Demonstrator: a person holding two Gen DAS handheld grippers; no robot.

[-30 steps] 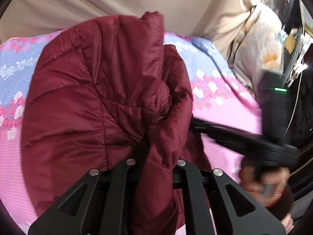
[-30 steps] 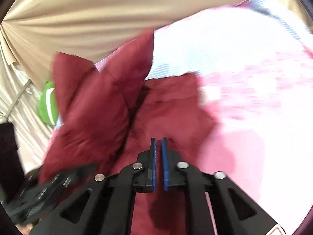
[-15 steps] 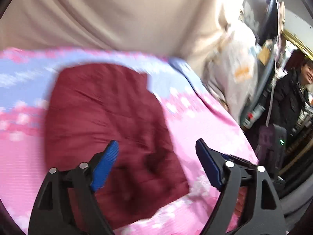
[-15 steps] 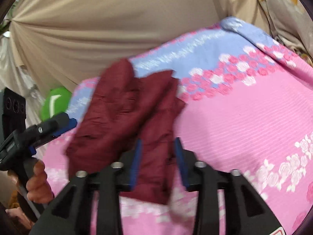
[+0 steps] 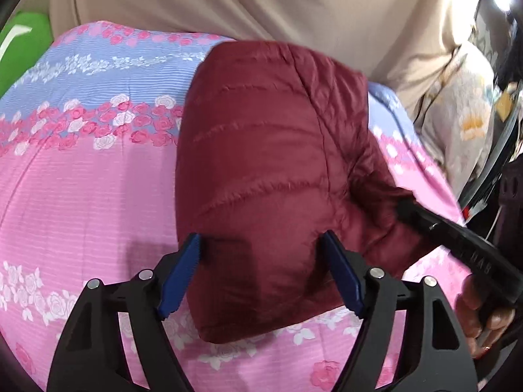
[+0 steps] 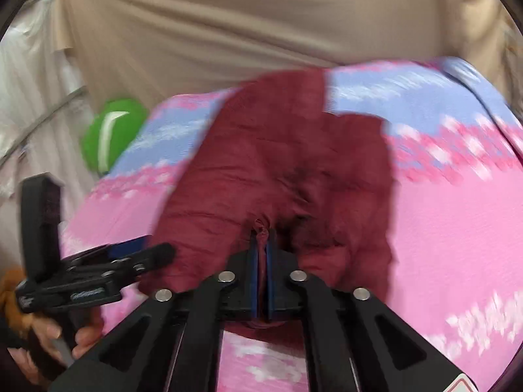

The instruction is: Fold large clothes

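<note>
Maroon quilted jacket (image 5: pixel 261 176) lies folded on the pink-and-blue floral bedsheet (image 5: pixel 81 179). Left gripper (image 5: pixel 261 274) is spread wide over its near edge. Right gripper (image 6: pixel 261 248) is clamped on a jacket fold, blurry, probably the hem. Beige curtain (image 6: pixel 245 32) behind; green object (image 6: pixel 111 134) at left.

Left claw (image 5: pixel 261 274) and right claw (image 6: pixel 261 254) — black frames, blue pads, silver screws.

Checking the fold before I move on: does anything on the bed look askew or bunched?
Mostly tidy. The maroon puffer jacket lies folded, but its near right corner is bunched where the right hand-held gripper pinches it.
</note>
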